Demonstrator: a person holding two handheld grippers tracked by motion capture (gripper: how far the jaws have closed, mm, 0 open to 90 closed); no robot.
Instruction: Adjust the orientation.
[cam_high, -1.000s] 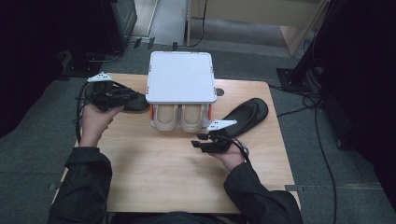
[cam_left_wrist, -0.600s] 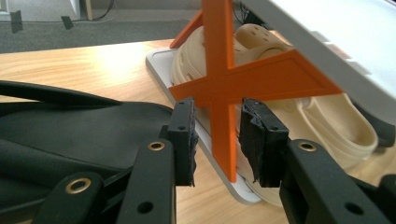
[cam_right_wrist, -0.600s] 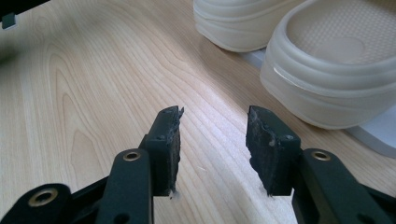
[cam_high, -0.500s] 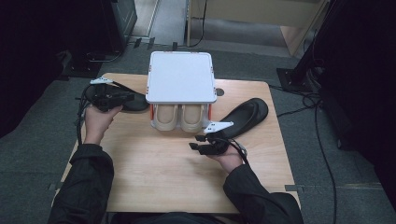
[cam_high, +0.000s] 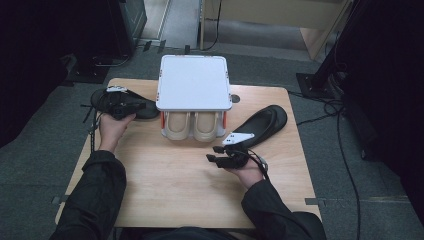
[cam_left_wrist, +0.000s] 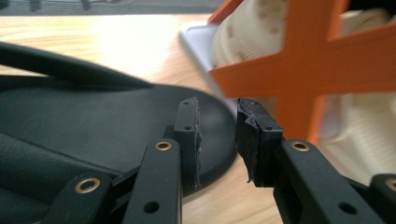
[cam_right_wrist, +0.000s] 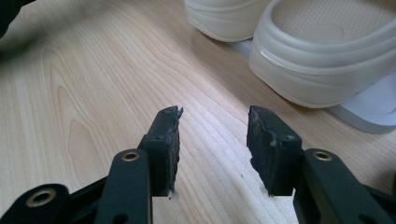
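A black sandal (cam_high: 101, 98) lies flat at the table's left, beside a white rack (cam_high: 192, 82) with orange posts (cam_left_wrist: 308, 70). My left gripper (cam_high: 143, 105) is low over that sandal (cam_left_wrist: 93, 121), pointing at the rack. Its jaws have just been closing and still stand a narrow gap apart (cam_left_wrist: 218, 135). The sandal's rounded end shows through the gap, with neither pad pressing on it. My right gripper (cam_high: 212, 154) hovers open over bare wood (cam_right_wrist: 214, 144), facing the cream shoes (cam_right_wrist: 327, 60) on the rack's lower shelf (cam_high: 192, 127).
A second black sandal (cam_high: 262, 125) lies at the right, just behind my right hand. The wooden table (cam_high: 175, 185) has free room in front. Cables trail over the grey floor (cam_high: 345, 150) to the right.
My left gripper has sunk lower onto the left sandal and its jaws have narrowed. The right hand has stayed almost where it was.
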